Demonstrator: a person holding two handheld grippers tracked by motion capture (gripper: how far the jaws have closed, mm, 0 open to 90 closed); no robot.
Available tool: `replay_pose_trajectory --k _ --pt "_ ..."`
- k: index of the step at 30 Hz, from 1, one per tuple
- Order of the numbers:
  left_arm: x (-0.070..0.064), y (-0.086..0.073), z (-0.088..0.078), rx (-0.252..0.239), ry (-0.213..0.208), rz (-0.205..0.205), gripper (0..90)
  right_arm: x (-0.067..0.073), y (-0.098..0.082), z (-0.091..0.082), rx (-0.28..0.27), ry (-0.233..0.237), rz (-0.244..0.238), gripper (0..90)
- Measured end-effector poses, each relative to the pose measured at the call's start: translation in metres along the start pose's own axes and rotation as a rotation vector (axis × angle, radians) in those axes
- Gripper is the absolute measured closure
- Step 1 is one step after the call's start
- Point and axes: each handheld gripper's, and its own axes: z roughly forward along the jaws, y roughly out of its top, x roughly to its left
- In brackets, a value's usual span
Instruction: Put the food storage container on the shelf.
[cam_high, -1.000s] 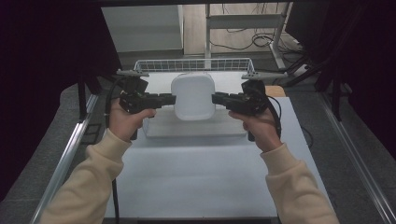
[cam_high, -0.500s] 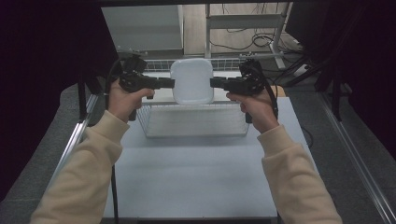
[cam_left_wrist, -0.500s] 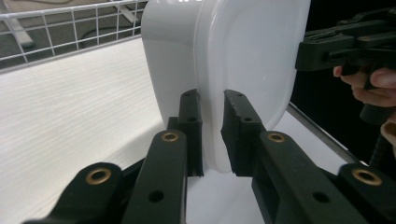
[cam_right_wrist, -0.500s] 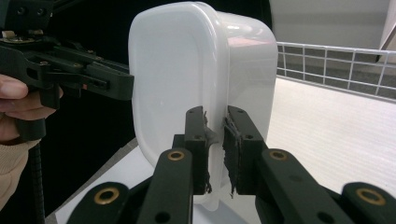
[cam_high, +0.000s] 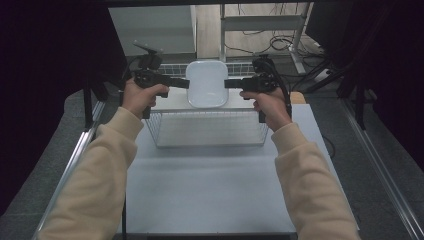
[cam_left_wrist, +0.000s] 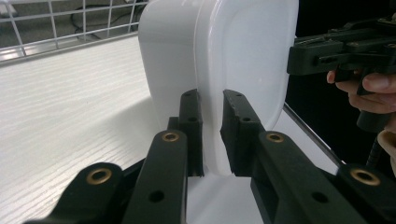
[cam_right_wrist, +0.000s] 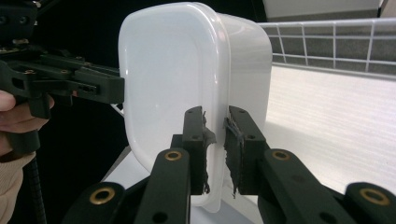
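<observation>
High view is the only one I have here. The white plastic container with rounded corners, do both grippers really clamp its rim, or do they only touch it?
Observer: The left gripper has both jaws pressed on the rim of the white plastic container, one on each side.
Operator: And the right one?
Observer: The right gripper pinches the opposite rim the same way; its pads look torn.
Operator: What is under the container?
Observer: A white wood-grain board, with the white wire basket wall behind it.
</observation>
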Motion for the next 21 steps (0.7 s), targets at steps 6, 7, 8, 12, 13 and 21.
replay_pose_trajectory --k 6,7,8,12,13,21 --pt "0.005 0.004 0.006 -0.009 -0.024 -0.029 79.8 -0.013 0.002 0.005 0.005 0.012 0.055 77.5" --pt "0.006 0.006 0.007 -0.003 -0.022 -0.029 79.6 -0.014 0.003 0.006 0.007 0.014 0.061 77.1" --pt "0.007 0.007 0.008 0.006 -0.019 -0.026 79.0 -0.016 0.004 0.006 0.010 0.018 0.069 76.8" --pt "0.013 0.012 0.014 0.009 -0.010 -0.051 75.4 -0.020 0.008 0.010 0.005 0.032 0.107 75.0" --pt "0.017 0.015 0.017 0.008 -0.016 -0.069 74.7 -0.023 0.010 0.014 0.009 0.030 0.121 72.5" --pt "0.033 0.020 0.028 0.001 -0.034 -0.159 69.4 -0.039 0.017 0.028 0.008 0.050 0.221 69.8"
